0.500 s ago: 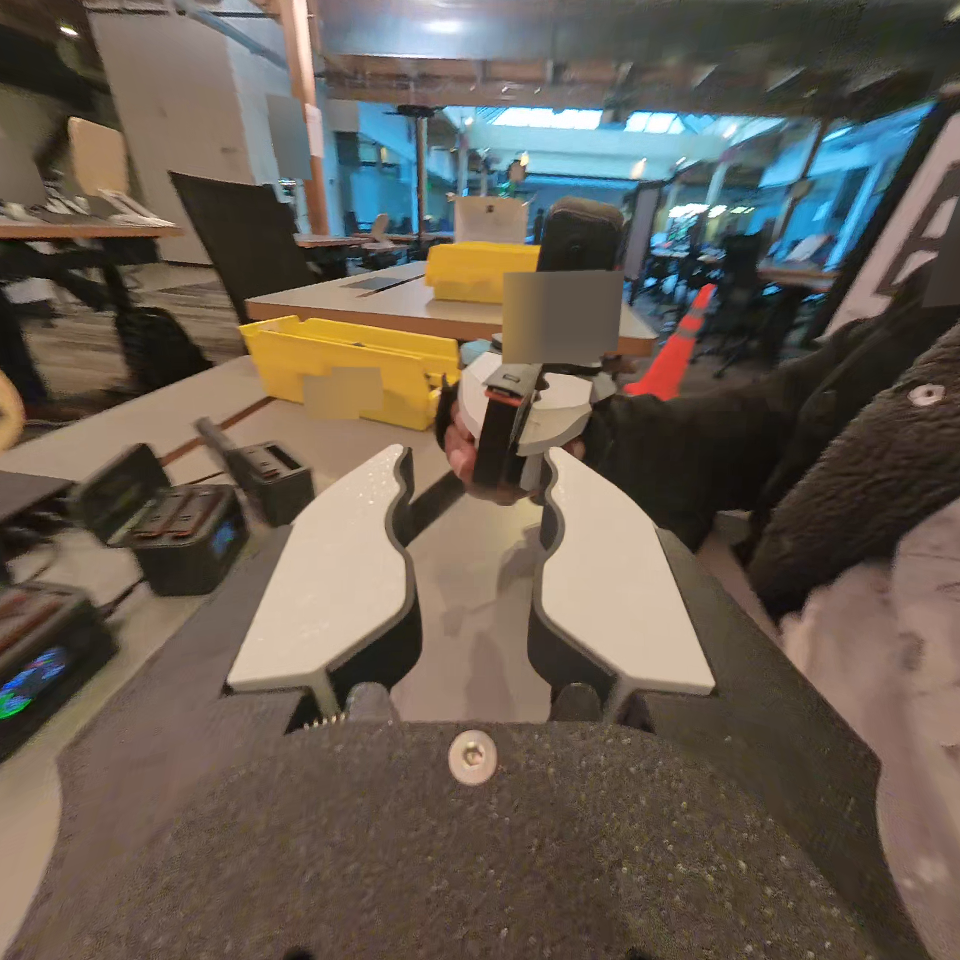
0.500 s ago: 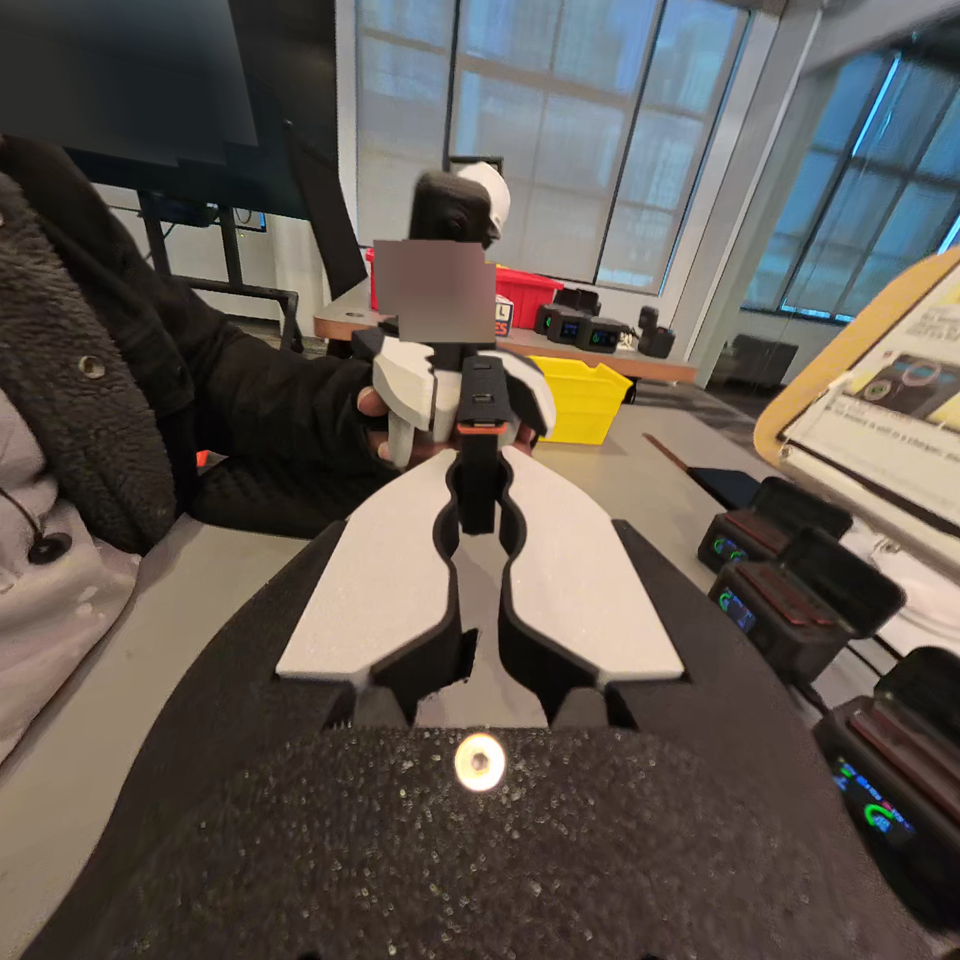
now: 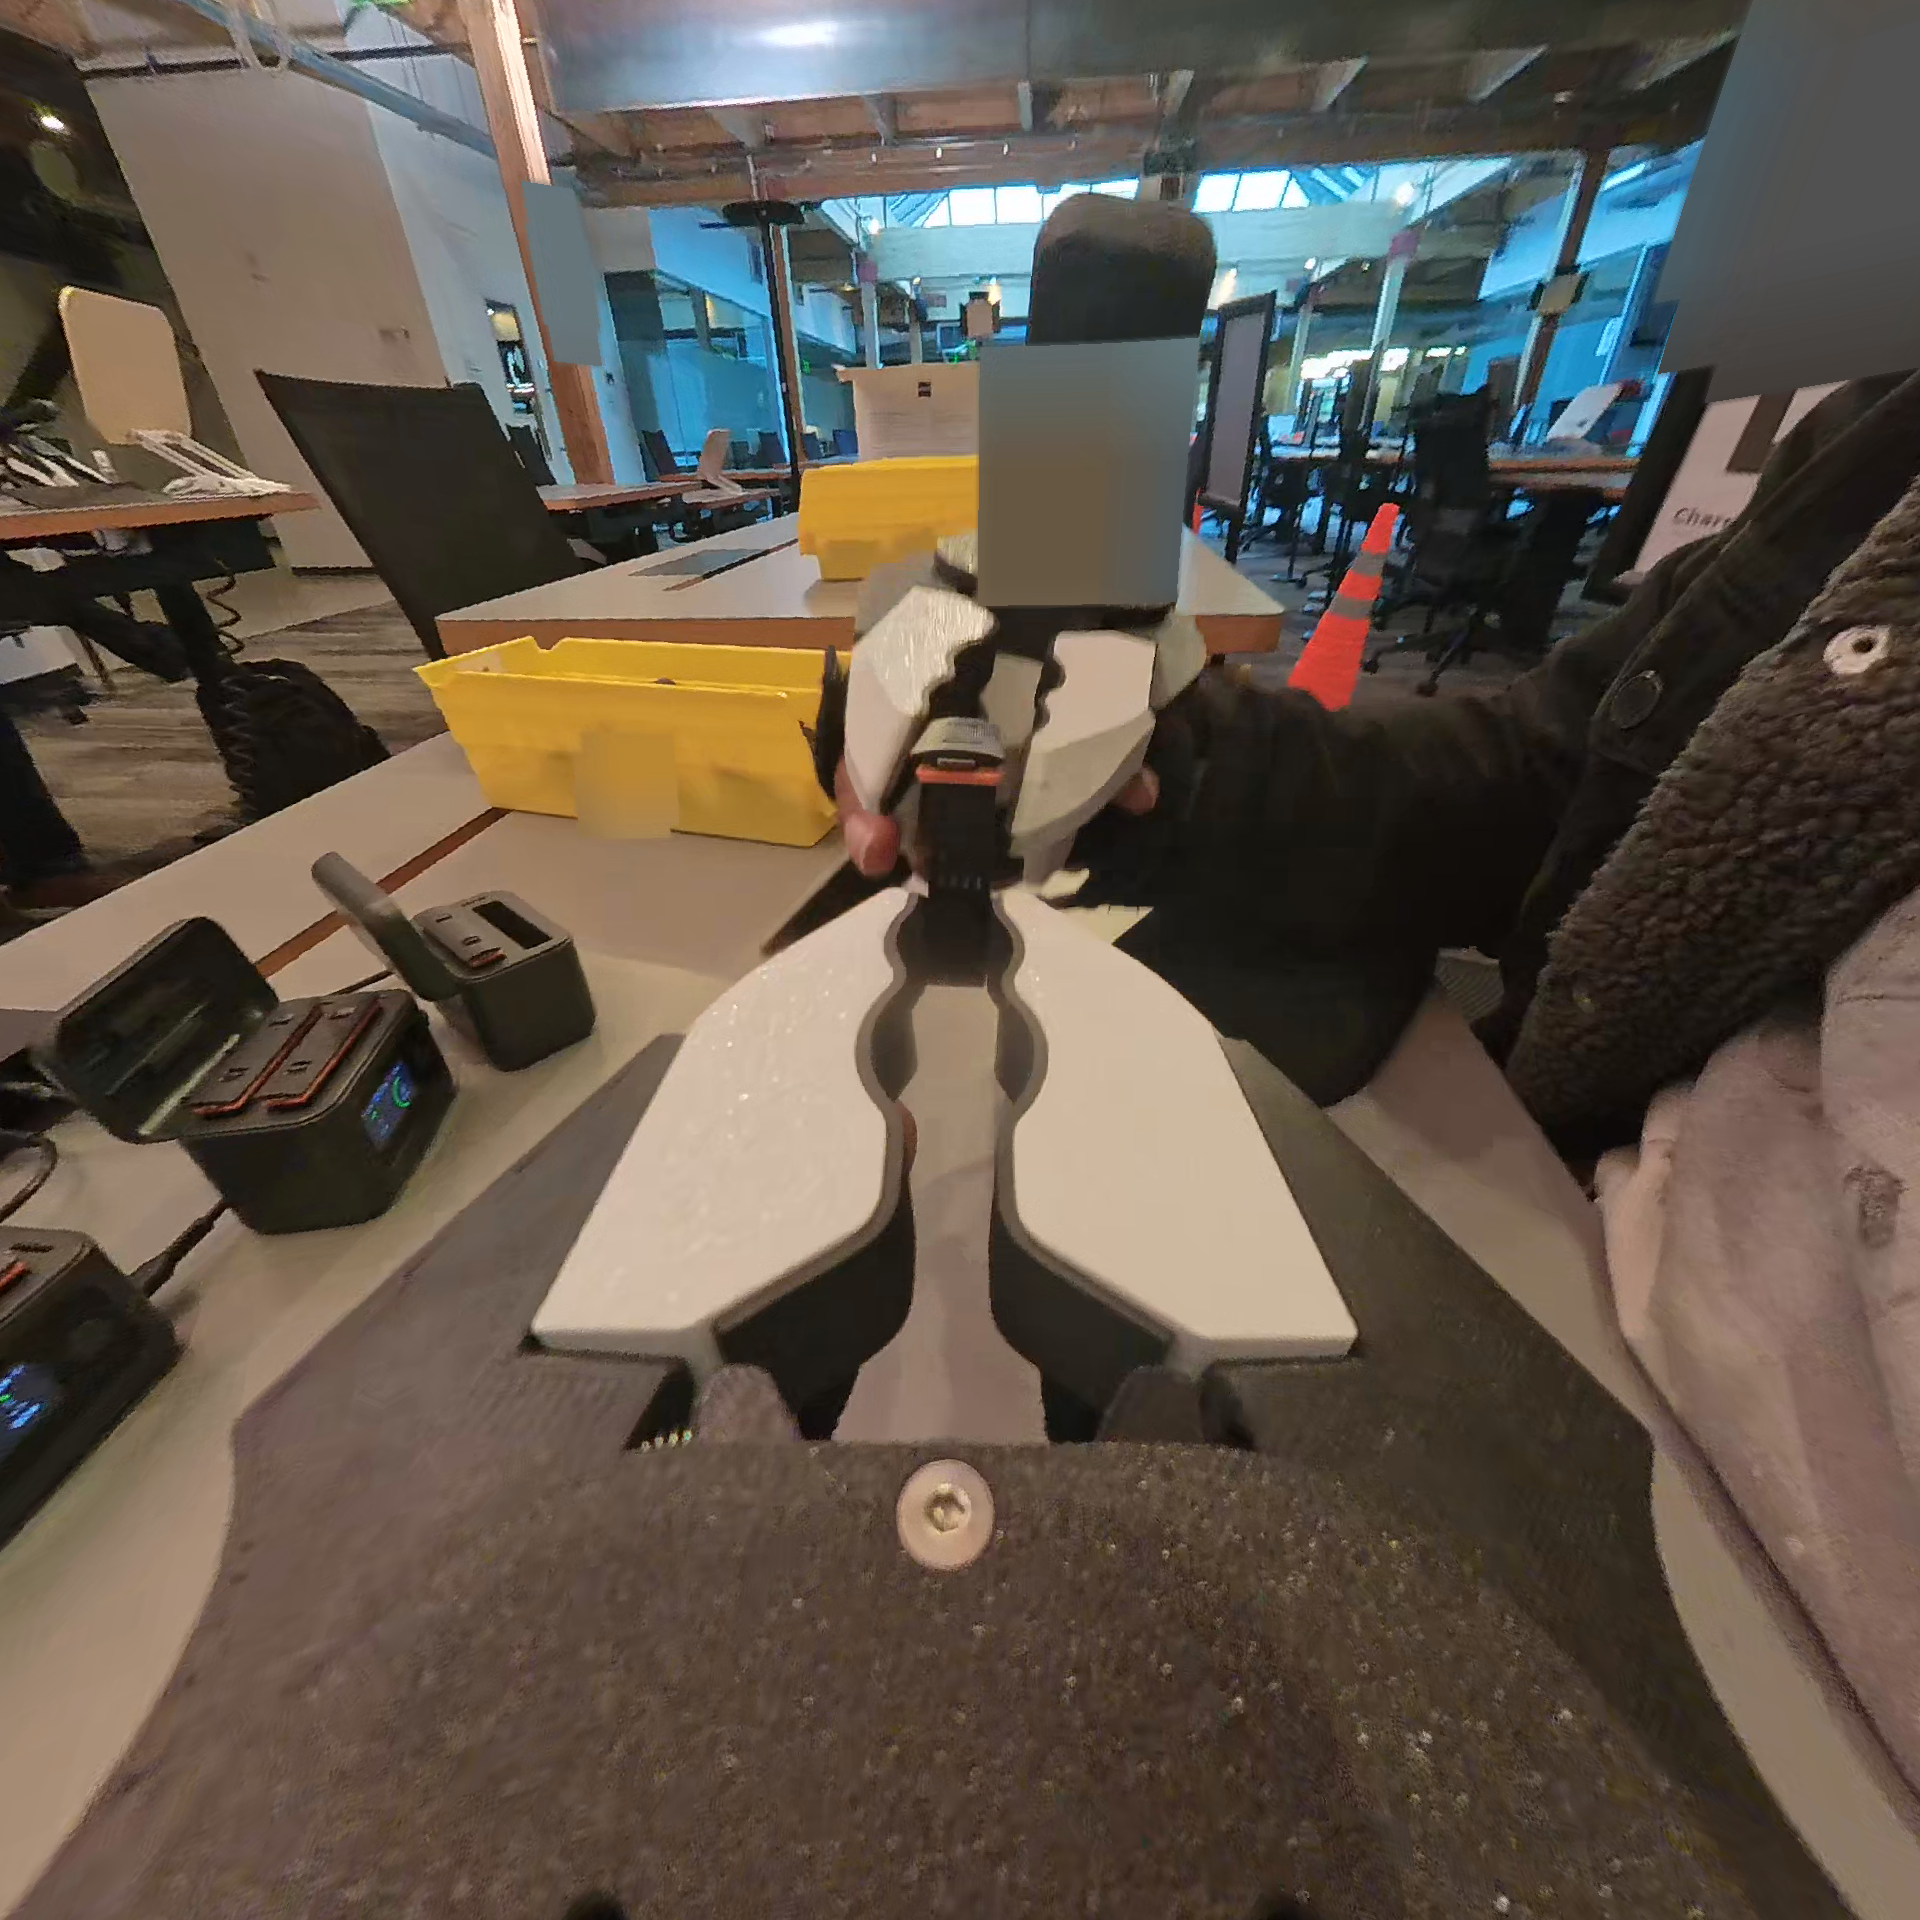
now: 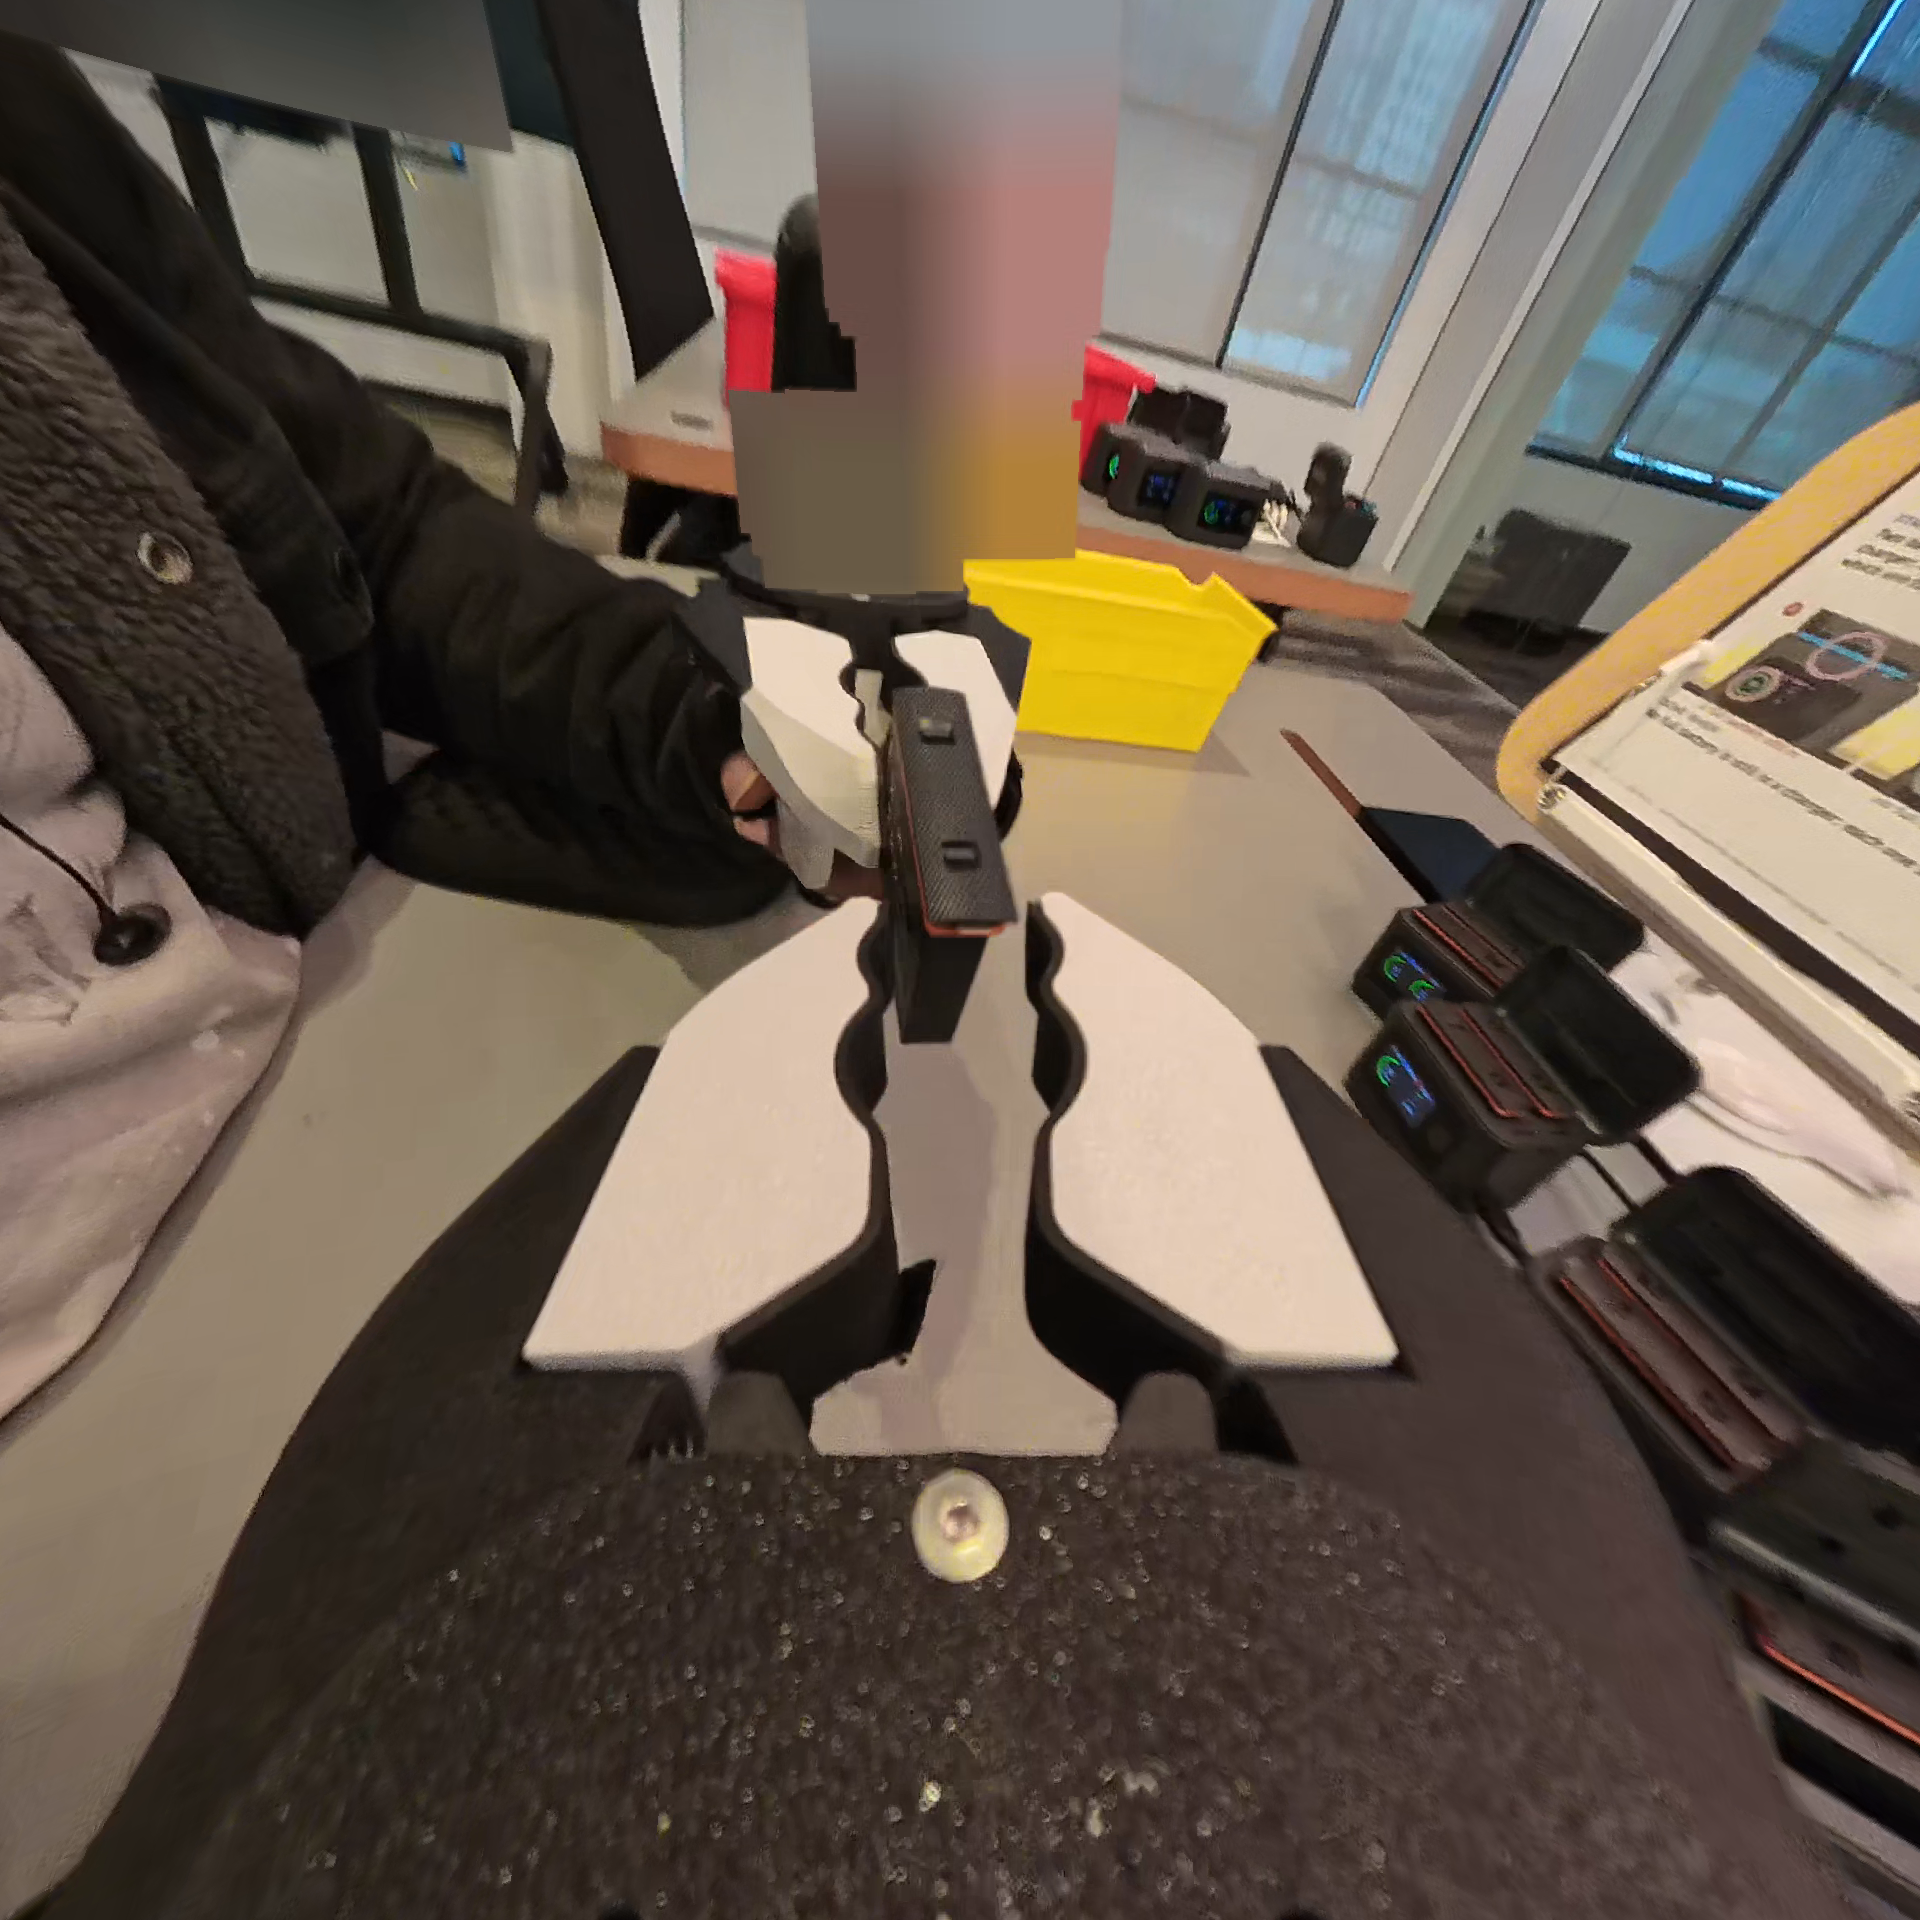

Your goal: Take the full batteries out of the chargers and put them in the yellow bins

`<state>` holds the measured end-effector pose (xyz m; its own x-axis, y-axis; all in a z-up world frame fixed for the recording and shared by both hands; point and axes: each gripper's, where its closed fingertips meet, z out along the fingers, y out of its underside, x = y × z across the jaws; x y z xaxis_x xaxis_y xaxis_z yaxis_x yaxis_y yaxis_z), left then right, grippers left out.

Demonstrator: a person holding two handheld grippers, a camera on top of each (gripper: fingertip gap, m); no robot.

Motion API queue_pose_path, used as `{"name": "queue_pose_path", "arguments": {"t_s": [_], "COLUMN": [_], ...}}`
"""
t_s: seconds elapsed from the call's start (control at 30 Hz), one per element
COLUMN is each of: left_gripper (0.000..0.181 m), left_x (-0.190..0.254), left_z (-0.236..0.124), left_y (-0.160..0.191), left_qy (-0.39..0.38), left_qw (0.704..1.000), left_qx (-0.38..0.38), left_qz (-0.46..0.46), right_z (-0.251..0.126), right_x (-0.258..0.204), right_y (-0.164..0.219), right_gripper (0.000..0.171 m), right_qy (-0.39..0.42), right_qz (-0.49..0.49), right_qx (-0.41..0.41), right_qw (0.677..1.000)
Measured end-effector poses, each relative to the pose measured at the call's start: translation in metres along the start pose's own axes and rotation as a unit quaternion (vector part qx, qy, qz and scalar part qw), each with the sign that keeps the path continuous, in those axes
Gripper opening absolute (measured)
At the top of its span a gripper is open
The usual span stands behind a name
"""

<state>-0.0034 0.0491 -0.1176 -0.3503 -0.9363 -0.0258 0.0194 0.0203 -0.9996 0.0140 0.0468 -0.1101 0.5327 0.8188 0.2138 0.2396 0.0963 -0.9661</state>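
The left gripper (image 3: 954,920) is seen clamped on the lower end of a black battery (image 3: 956,831) with an orange band, held off the grey table (image 3: 644,914) at 12 o'clock in the left wrist view. The right gripper (image 4: 951,920) is met head-on across the same battery; its fingers are spread, with open space showing between the battery and the finger at 1 o'clock. Whether the other finger touches the battery cannot be told.

In the left wrist view, a person's fingertip (image 3: 873,831) is glimpsed at the far gripper's grip, and a dark sleeve (image 3: 1403,769) is stretched toward 3 o'clock. A yellow bin (image 3: 623,727) is set on the table at 11 o'clock, well apart from the battery, and a far yellow bin (image 3: 883,509) is seen on the next table beyond it. An open charger (image 3: 312,1081) holding orange-edged batteries is placed at 9 o'clock, with a smaller charger (image 3: 509,966) just beside it and a third charger (image 3: 62,1340) cut off at 8 o'clock. An orange cone (image 3: 1351,603) is stood on the floor at 1 o'clock.

In the right wrist view, another yellow bin (image 4: 1122,665) is found at 1 o'clock, and a row of open chargers (image 4: 1475,1081) with lit displays is lined up from 3 to 4 o'clock below a propped board (image 4: 1662,644) bearing a printed sheet. A red bin (image 4: 748,312) is partly hidden at 12 o'clock.
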Motion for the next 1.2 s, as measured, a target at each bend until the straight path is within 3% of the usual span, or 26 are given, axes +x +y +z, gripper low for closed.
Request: {"name": "queue_pose_path", "arguments": {"t_s": [0.27,0.7,0.8,1.0,1.2], "left_gripper": [0.011,0.011,0.021,0.015,0.012], "left_x": [0.004,0.001,-0.006,-0.023,-0.027], "left_z": [0.008,0.016,0.015,0.009,0.01], "left_y": [0.022,0.045,0.051,0.054,0.067], "left_qy": [-0.017,-0.035,-0.042,-0.074,-0.082], "left_qw": [0.996,0.991,0.991,0.992,0.989], "left_qx": [-0.062,-0.11,-0.115,-0.105,-0.122], "left_qz": [0.066,0.073,0.049,0.018,0.027], "right_z": [-0.011,-0.005,-0.028,-0.079,-0.092], "right_x": [-0.008,-0.008,0.023,0.129,0.181], "right_y": [0.021,0.047,0.053,0.076,0.113], "right_gripper": [0.03,0.015,0.015,0.015,0.015], "right_qy": [-0.032,-0.061,-0.058,-0.061,-0.118], "right_qz": [-0.051,-0.101,-0.147,-0.188,-0.217], "right_qx": [-0.177,-0.281,-0.327,-0.442,-0.516], "right_qw": [0.982,0.952,0.932,0.875,0.82]}}
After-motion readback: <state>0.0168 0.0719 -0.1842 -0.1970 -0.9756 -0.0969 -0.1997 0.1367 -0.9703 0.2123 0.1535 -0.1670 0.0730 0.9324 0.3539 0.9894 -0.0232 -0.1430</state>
